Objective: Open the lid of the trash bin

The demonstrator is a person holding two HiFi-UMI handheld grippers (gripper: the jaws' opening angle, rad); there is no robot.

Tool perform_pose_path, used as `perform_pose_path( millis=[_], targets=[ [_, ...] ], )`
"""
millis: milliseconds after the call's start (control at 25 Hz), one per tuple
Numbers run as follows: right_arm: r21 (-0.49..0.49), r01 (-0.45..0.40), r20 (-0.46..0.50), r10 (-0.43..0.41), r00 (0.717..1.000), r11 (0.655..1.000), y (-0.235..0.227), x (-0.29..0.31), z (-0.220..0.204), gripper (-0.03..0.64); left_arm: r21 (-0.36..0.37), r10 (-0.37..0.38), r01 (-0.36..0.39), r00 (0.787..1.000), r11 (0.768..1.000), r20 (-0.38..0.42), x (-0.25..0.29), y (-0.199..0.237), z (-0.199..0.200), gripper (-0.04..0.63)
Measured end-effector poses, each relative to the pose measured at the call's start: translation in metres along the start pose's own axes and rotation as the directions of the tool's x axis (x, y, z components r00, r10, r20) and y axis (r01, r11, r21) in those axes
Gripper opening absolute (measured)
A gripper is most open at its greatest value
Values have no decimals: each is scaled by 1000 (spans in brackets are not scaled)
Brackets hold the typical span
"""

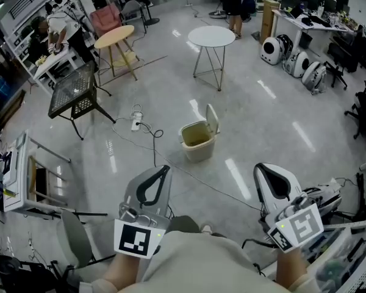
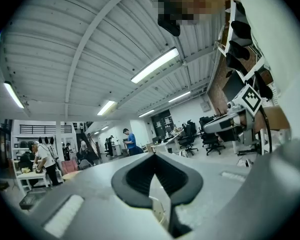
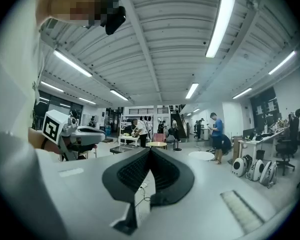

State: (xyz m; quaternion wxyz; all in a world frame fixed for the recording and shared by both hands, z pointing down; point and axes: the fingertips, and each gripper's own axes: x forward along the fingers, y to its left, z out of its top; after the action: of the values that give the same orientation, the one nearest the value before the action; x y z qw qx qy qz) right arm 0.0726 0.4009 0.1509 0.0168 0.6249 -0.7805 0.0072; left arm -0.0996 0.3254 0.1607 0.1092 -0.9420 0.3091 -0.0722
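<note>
A small beige trash bin stands on the grey floor in the middle of the head view. Its lid is tilted up at the bin's right rear and the inside shows. My left gripper is held low, near my body, well short of the bin and to its left, jaws shut with nothing between them. My right gripper is also shut and empty, to the bin's right and nearer me. In the left gripper view the pads meet at the tip; in the right gripper view they do the same.
A power strip with a trailing cable lies left of the bin. A black mesh stand, a wooden round table and a white round table stand farther off. A white shelf is at my left. People work at the back.
</note>
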Motion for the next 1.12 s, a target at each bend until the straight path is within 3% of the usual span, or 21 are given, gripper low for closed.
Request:
perform_pose_path(
  millis=[520,840,1120],
  targets=[
    [10,6,-50,-5,999,1000,-16,35,-20,3,-18,-4,4,1000,1000,-9,29,19,-20,2],
    [25,4,-102,-2,995,1000,-41,107,-35,3,-37,-5,4,999,999,-41,78,69,-46,2],
    [29,3,-153,1,988,1000,-70,208,-42,3,-72,-6,1,998,997,-65,145,145,-72,2]
  ],
)
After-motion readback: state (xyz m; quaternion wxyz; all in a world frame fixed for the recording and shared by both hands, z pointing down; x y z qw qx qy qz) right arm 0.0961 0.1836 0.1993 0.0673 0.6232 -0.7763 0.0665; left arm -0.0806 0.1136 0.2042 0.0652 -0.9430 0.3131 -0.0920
